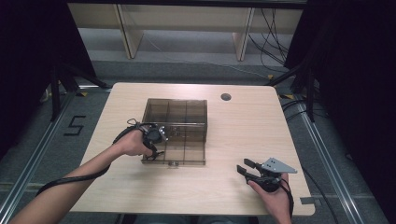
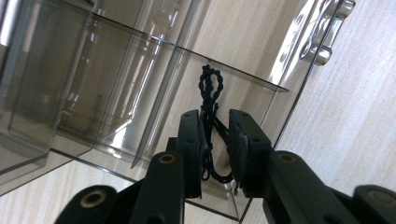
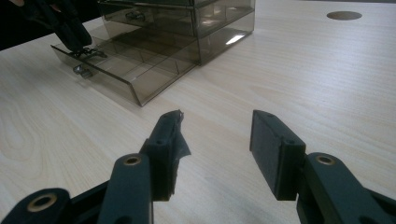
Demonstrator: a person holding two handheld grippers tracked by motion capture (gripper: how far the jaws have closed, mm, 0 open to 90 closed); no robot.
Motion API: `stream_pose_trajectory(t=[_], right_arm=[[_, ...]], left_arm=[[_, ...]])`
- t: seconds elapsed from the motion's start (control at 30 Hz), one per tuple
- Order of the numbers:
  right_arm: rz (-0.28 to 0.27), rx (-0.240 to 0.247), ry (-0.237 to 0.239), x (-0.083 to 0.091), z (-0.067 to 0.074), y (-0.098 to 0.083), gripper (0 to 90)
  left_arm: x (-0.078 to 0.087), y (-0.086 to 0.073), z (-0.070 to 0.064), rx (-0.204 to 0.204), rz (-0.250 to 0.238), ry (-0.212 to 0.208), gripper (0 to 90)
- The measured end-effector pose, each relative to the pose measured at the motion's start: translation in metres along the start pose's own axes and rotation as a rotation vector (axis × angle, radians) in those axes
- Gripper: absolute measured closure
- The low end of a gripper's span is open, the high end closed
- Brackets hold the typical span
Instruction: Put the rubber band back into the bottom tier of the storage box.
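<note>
Smoky plastic organizer (image 1: 175, 130) around cord (image 2: 211, 100).

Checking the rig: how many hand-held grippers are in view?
2. The left hand-held gripper is in the open drawer; the right hand-held gripper is over the table near its front right corner.
</note>
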State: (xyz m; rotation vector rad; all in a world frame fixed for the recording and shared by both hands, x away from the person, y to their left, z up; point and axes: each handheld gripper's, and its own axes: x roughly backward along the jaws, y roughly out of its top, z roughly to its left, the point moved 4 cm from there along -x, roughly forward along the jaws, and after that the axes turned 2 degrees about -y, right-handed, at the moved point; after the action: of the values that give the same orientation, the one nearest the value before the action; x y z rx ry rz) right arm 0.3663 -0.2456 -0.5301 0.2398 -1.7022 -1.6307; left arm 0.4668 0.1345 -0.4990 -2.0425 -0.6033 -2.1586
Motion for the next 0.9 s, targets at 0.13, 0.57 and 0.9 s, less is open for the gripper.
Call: stream_pose_trajectory(t=[0.13,0.57,0.9], right_arm=[[0.007,0.001,0.003,0.001,0.0,0.0,54.2],[-0.003,0.004,0.001,0.0,0.0,0.0,54.1],[0.016,0.006,-0.006,0.001,0.0,0.0,54.1]], left_arm=[[0.004,-0.003,0.002,0.019,-0.011,0.009,72.6],[0.016,-0.012,0.001,0.081,-0.11,0.026,69.8],[0.03,-0.017,0.004,-0.008,-0.165,0.015,67.1]])
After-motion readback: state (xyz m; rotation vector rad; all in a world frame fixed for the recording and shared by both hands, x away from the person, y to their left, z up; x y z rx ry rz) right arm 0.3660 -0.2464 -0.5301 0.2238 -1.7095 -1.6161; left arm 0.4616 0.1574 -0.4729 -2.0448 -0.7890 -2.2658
